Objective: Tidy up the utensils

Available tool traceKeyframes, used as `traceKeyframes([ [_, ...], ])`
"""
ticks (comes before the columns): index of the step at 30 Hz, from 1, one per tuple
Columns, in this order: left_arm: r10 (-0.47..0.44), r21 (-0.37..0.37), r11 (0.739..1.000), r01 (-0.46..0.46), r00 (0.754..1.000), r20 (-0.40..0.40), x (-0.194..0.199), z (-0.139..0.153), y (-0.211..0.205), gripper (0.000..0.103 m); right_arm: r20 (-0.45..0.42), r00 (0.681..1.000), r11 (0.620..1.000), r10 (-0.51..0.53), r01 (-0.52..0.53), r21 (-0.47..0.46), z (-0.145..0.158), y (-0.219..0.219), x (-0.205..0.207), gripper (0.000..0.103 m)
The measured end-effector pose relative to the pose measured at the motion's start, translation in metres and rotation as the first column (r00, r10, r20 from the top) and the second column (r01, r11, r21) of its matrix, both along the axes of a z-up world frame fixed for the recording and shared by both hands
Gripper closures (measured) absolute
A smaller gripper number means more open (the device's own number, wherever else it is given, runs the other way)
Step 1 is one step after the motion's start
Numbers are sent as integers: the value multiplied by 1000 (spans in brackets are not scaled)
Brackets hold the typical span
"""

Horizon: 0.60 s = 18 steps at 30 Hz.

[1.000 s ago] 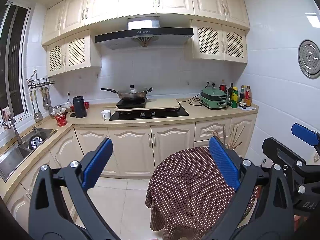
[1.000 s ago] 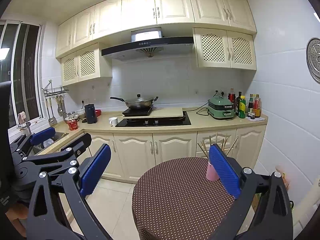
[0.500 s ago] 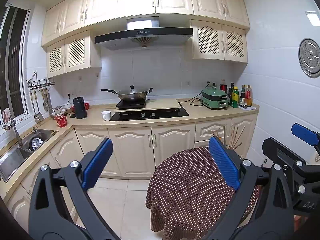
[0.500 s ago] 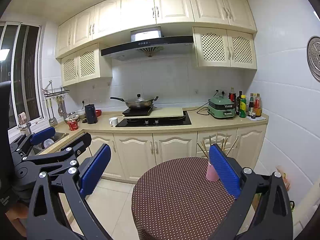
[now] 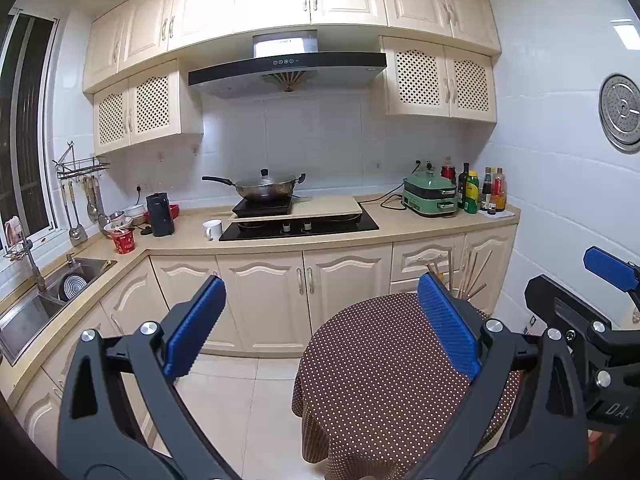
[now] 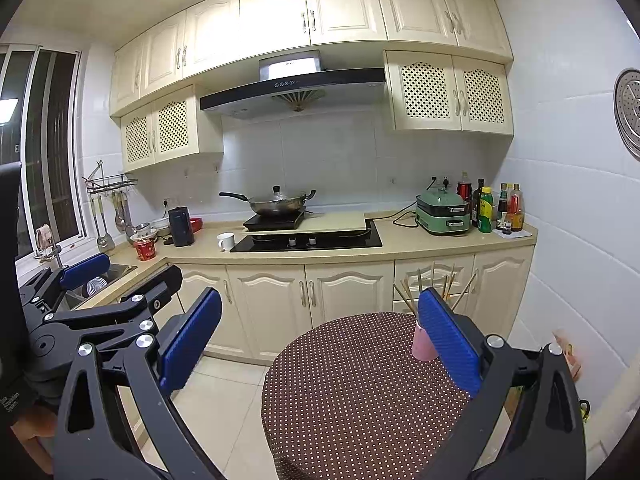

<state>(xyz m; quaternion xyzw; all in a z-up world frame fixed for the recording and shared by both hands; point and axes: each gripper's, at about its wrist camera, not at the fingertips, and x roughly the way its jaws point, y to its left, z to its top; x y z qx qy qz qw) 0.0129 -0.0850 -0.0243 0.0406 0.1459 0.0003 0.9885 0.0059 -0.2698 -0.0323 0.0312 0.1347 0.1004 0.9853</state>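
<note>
Both hand-held grippers are held up in front of the round desk (image 6: 360, 392), side by side, nothing between the pads. Left hand-held gripper (image 5: 320, 328): jaws wide apart, empty. Right hand-held gripper (image 6: 320, 332): same, wide apart, empty.

Task item: chopsticks (image 6: 448, 284) stand fanned out in a pink cup (image 6: 423, 346) at the desk's far right edge. The right view shows the cup partly behind the right gripper's right pad; in the left view only the stick tips (image 5: 470, 272) clear the pad. The rest of the dotted cloth looks bare, as far as the fingers let me see.

That fits either sticks already gathered in the cup, or sticks still to be sorted or taken elsewhere. I can't settle which from here.

If a grasp is due: the right hand-held gripper is nearer the cup. Sticks are thin and splayed, so close low on the bundle or take the cup body; it's light and near the edge, easy to tip off.

Further out: cabinet doors (image 6: 308, 304) just behind the desk, little room to overshoot. On the counter: hob (image 6: 308, 240), wok (image 6: 276, 202), white mug (image 6: 226, 241), green cooker (image 6: 442, 214), bottles (image 6: 494, 208). Ladles hang from a rack (image 6: 108, 184) by the sink (image 5: 48, 292), well apart from the desk.
</note>
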Motion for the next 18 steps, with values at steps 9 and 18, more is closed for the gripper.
traceKeyframes([
  [9, 3, 1, 1000, -3, 1000, -4, 5, -2, 1, 8, -3, 1000, 1000, 1, -1, 0, 0, 1, 1, 8],
  [18, 1, 2, 1000, -1, 1000, -7, 6, -3, 1, 8, -8, 1000, 1000, -2, 2, 3, -2, 2, 5, 8],
])
